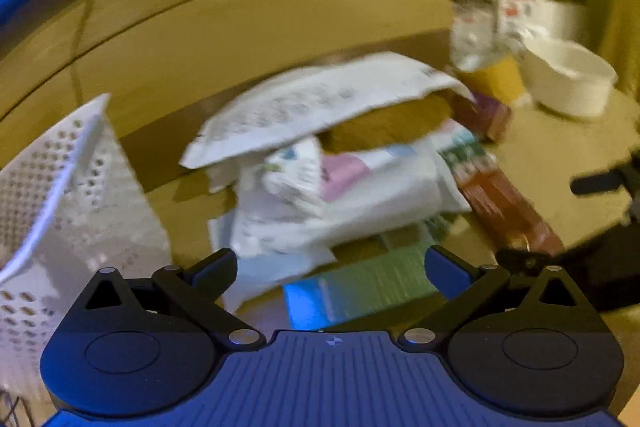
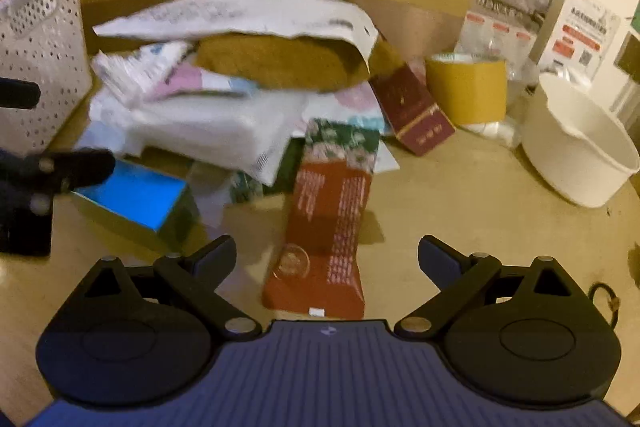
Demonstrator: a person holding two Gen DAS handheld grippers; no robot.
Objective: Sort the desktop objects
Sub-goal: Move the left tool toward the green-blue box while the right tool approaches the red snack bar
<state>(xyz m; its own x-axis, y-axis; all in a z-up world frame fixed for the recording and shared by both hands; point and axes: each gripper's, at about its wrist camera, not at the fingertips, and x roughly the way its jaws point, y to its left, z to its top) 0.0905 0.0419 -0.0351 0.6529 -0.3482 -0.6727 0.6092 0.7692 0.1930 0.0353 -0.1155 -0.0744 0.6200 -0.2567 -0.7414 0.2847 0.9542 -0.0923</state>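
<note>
We hold our left gripper (image 1: pixel 331 263) and right gripper (image 2: pixel 327 253) wide open, both empty. On the table (image 2: pixel 460 195) we count one red packet (image 2: pixel 328 227), one blue box (image 2: pixel 136 201), one white basket (image 2: pixel 40 47) and one white bowl (image 2: pixel 580 147).

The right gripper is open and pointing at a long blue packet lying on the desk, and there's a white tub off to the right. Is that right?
Not quite. The long packet is red with a green patterned top, not blue; the right wrist view shows it. The blue thing is a small box further left. The rest holds: the right gripper is open, and the white tub sits to the right.
</note>
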